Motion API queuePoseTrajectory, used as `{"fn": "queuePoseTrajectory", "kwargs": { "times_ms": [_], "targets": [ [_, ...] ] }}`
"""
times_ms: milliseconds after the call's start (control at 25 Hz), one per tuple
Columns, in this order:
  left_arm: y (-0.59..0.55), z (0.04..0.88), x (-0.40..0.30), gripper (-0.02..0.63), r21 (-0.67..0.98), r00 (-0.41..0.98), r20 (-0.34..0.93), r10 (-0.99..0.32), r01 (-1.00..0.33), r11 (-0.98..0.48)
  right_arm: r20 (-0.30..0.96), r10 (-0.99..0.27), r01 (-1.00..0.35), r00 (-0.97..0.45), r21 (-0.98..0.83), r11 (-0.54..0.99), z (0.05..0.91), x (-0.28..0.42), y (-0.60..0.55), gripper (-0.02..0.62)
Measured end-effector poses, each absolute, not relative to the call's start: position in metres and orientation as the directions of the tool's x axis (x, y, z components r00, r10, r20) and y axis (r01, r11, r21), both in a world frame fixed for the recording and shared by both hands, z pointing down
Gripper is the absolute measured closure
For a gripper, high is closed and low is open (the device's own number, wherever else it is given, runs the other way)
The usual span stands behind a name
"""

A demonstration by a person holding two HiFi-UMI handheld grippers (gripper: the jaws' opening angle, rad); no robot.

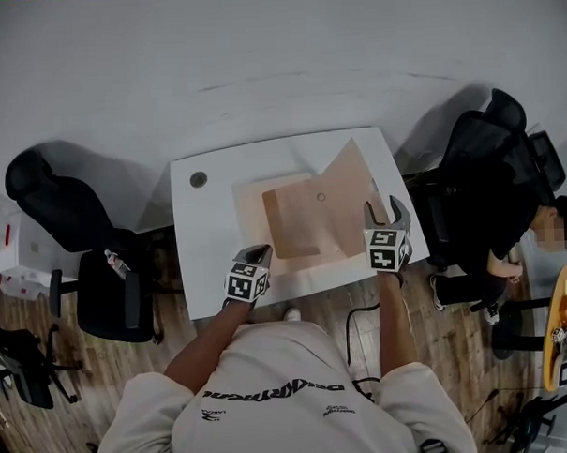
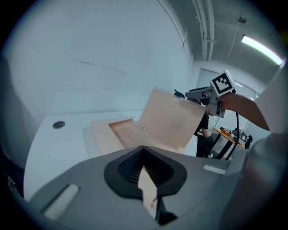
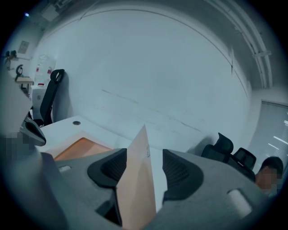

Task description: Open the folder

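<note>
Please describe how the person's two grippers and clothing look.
Both the left gripper and right gripper have grey plastic bodies, black ribbed pads and a cube of black-and-white square markers. The person wears a cream top with dark lettering; its sleeves leave the forearms bare.

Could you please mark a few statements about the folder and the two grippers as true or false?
1. The folder's flap is raised off the table. True.
2. The left gripper's jaws are wide apart and empty. False: they are closed on a corner of the folder.
3. The flap stands between the right gripper's jaws. True.
4. The folder lies on the floor. False: it lies on the white table.
</note>
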State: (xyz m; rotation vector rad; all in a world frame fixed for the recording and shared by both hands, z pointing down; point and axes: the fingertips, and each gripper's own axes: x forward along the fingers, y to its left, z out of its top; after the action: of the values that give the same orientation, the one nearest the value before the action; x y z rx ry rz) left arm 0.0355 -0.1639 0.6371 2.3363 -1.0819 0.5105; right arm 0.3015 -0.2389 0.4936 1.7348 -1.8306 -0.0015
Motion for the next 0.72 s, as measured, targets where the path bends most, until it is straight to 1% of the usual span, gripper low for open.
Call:
{"fn": "queuePoseTrajectory", "kwargs": {
  "times_ms": [280,440,600,720],
  "targets": [
    [-0.163,0.602,0.025,0.604,0.282,0.602,0.460,-0.653,-0.796,-0.535,0.342,-0.939,-0.944,-0.036,0.297,0.145,0.470,0.265,-0.221,0.353],
    [-0.161,0.581,0.020,0.604,0.274,0.598,0.417,-0.684,-0.800,-0.533,0.307,-0.947,-0.966,-0.097,0.201,0.164,0.467,0.244,-0.212,0.369],
    [-0.156,0.558,0.016,0.606,0.266,0.606,0.370,-0.705,-0.796,-0.544,0.268,-0.954,-0.979,-0.133,0.115,0.168,0.467,0.223,-0.200,0.493],
    [-0.153,0.544,0.015,0.606,0.270,0.612,0.335,-0.716,-0.791,-0.549,0.263,-0.950,-0.979,-0.165,0.070,0.190,0.472,0.205,-0.194,0.519]
  ]
}}
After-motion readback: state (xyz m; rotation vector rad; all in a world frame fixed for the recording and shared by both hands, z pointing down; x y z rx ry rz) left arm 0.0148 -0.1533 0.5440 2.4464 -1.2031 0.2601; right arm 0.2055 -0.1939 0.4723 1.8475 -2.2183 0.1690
